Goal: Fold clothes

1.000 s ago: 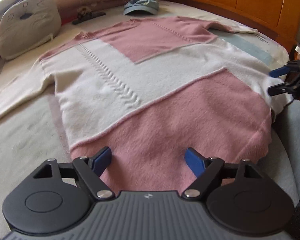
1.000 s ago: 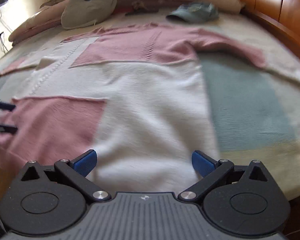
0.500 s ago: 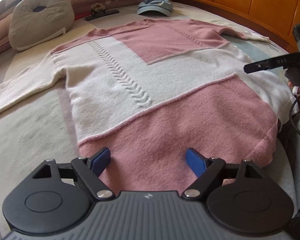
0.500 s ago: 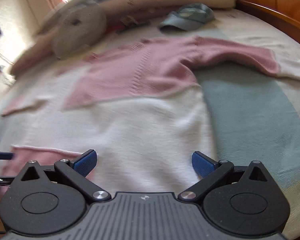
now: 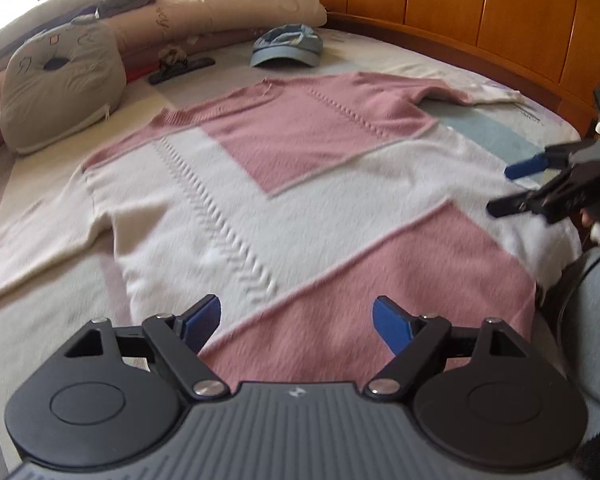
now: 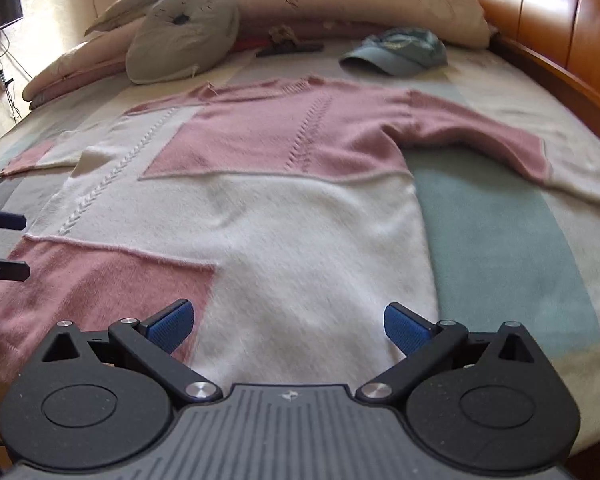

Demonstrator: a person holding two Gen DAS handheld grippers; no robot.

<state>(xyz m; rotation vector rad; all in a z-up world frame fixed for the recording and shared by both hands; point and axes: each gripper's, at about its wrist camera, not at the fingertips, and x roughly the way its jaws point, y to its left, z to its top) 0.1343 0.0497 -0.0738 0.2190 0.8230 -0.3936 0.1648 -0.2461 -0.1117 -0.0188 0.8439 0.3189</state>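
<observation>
spreading across the bed (image 5: 40, 312), the pink and cream sweater (image 5: 300, 216) lies flat, front up, both sleeves out to the sides, hem nearest the cameras. a grey cat-face cushion (image 5: 60, 88) leans by the pillows, and a blue cap (image 5: 288, 46) sits beyond the collar. the left hand-held gripper (image 5: 296, 320) hovers over the pink hem panel, jaws wide and empty. the right hand-held gripper (image 6: 288, 324) hovers over the cream hem corner, likewise wide and empty.

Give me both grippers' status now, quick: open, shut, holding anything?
Left gripper: open, empty, above the sweater.
Right gripper: open, empty, above the sweater.
</observation>
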